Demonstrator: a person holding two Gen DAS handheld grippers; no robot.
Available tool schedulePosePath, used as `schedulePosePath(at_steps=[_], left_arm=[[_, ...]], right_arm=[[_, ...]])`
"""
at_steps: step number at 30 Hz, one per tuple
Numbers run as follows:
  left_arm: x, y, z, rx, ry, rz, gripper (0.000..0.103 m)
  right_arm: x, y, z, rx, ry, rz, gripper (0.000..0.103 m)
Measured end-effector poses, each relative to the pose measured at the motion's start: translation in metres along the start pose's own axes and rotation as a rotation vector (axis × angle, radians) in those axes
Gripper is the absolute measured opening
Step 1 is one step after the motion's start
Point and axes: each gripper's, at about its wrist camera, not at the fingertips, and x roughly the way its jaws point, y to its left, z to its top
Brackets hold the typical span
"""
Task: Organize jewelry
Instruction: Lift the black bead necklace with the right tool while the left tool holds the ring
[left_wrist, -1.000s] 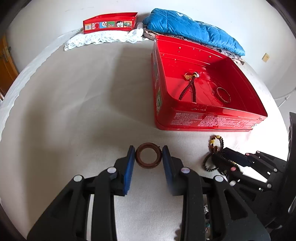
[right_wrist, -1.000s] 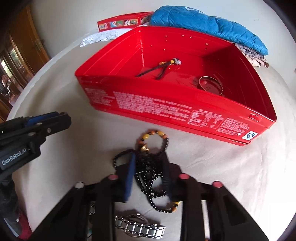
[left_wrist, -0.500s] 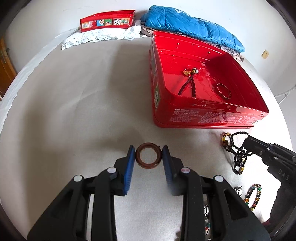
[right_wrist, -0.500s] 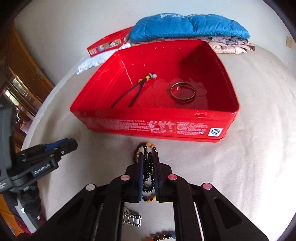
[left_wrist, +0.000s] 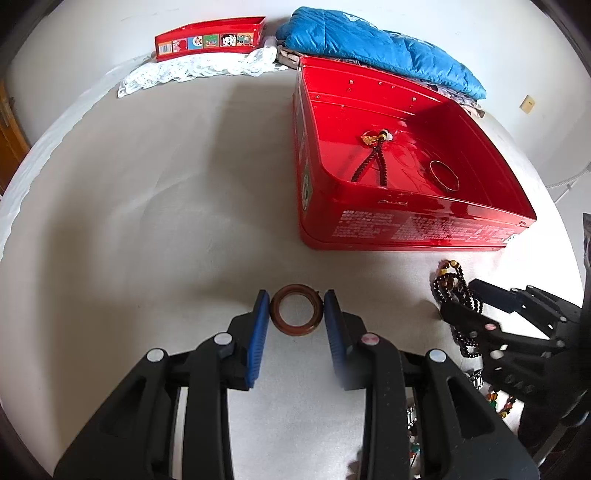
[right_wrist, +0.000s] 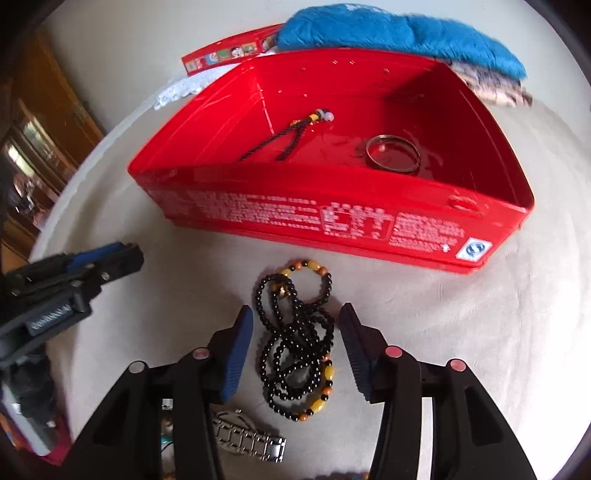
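Note:
A brown ring-shaped bangle (left_wrist: 296, 309) lies on the white cloth between the open fingers of my left gripper (left_wrist: 297, 312). A black bead necklace with amber beads (right_wrist: 295, 339) lies on the cloth between the open fingers of my right gripper (right_wrist: 296, 334); it also shows in the left wrist view (left_wrist: 456, 295). The open red tin box (left_wrist: 413, 229) holds a dark corded bracelet (left_wrist: 373, 157) and a metal bangle (left_wrist: 444, 175). The box also shows in the right wrist view (right_wrist: 332, 214).
A metal watch band (right_wrist: 251, 441) and a coloured bead bracelet (left_wrist: 500, 402) lie near the front. A red tin lid (left_wrist: 210, 37), white lace cloth (left_wrist: 199, 70) and folded blue garment (left_wrist: 380, 48) sit at the back. A wooden cabinet (right_wrist: 40, 122) stands left.
My right gripper was shut on the bead necklace half a second ago; its jaws have opened and the necklace lies on the cloth. The left gripper and bangle have not moved.

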Motion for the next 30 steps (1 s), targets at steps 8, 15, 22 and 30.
schedulePosePath(at_steps=[8,15,22,30], left_arm=[[0.000,0.000,0.000,0.001,0.000,-0.001,0.029],[0.000,0.000,-0.001,0.005,-0.003,-0.009,0.029],[-0.004,0.001,-0.001,0.005,-0.010,-0.041,0.029],[-0.024,-0.009,0.001,0.020,-0.046,-0.061,0.029]], right_arm=[[0.002,0.001,0.000,-0.004,-0.025,0.016,0.011],[-0.021,-0.022,0.002,0.076,-0.069,0.147,0.010],[-0.061,-0.029,0.000,0.087,-0.176,0.219,0.010],[-0.099,-0.034,0.007,0.078,-0.252,0.272,0.010]])
